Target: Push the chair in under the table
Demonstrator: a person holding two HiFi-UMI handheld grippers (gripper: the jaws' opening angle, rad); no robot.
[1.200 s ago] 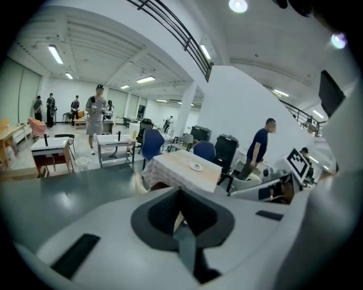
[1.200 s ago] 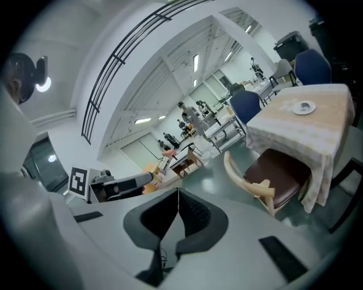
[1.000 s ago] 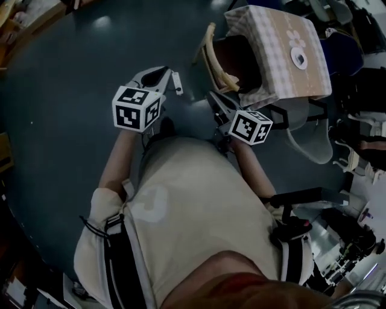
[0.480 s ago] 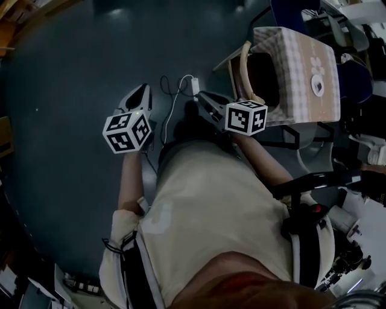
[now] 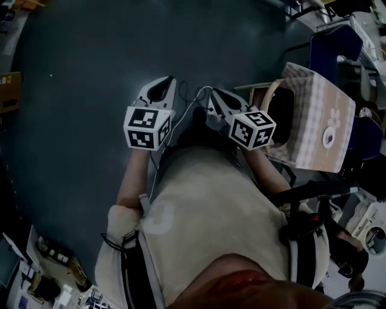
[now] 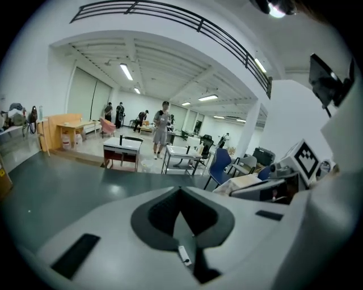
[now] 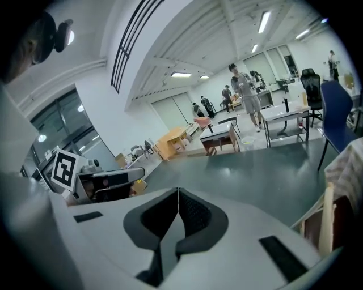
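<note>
A dark grey glossy floor (image 6: 51, 187) is spreading across a large open hall and is reflecting the lamps overhead. White walls (image 6: 51, 73) are rising to a white beamed ceiling (image 6: 159, 59), where long fluorescent strip lights (image 6: 126, 72) are glowing. A black metal railing (image 6: 170, 16) is running along an upper level. At the far side, a light wooden desk (image 6: 65, 127) is standing by the wall. A white-topped bench with a reddish frame (image 6: 122, 148) is standing near the middle, with a blue plastic chair (image 6: 219, 164) to its right. Several people (image 6: 161, 127) are standing in the distance. In the right gripper view, tall glass window panels (image 7: 74, 127) are lining the left wall.
</note>
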